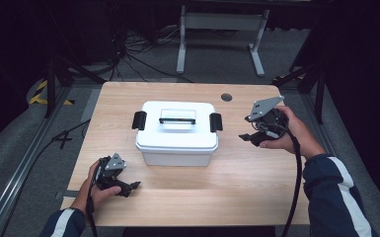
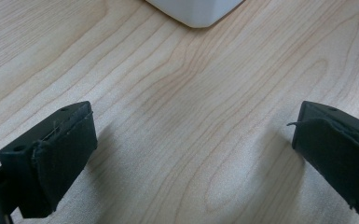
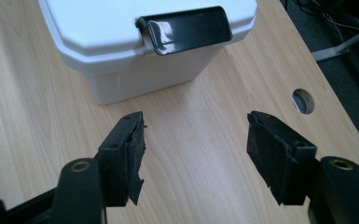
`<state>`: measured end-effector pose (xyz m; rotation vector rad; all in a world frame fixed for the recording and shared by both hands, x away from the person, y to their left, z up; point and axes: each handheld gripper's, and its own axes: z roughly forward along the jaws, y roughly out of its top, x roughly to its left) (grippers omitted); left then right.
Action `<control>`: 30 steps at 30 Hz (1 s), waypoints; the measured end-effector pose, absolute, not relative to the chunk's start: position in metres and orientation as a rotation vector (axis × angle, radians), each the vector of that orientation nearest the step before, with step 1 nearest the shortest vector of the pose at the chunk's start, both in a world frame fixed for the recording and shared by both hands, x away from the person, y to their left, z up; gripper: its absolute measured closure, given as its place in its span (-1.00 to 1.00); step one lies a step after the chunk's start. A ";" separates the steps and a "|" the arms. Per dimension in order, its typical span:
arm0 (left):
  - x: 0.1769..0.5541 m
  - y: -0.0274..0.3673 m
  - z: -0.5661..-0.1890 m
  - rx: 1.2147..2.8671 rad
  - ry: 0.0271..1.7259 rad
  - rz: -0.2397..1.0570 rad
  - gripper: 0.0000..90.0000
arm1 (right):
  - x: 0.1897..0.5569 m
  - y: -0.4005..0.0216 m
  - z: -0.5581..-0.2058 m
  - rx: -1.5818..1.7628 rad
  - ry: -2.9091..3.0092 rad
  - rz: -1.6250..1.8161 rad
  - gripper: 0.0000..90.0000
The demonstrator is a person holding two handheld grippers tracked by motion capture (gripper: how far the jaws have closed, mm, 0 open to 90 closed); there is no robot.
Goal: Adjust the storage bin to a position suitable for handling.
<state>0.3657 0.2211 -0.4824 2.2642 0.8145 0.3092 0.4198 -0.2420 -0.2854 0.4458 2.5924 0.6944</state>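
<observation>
The wooden table [image 1: 237, 187] is carrying a white lidded storage box [image 1: 176, 132] at its centre, lid on, black latches sitting at both ends. The right gripper [image 1: 249, 137] is hovering just beside the box's right latch [image 3: 186, 29], jaws spread wide, gripping nothing. The left gripper [image 1: 134, 186] is sitting near the box's front-left corner, jaws gaping wide and empty over bare wood.
</observation>
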 end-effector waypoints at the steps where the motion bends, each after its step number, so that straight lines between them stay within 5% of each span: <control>1: 0.366 0.221 -0.482 2.264 0.815 0.309 -0.99 | 0.421 -0.240 -0.284 0.437 2.600 0.695 -0.16; 30: 0.359 0.222 -0.483 2.250 0.856 0.316 -0.99 | 0.457 -0.159 -0.266 0.161 2.685 0.622 -0.03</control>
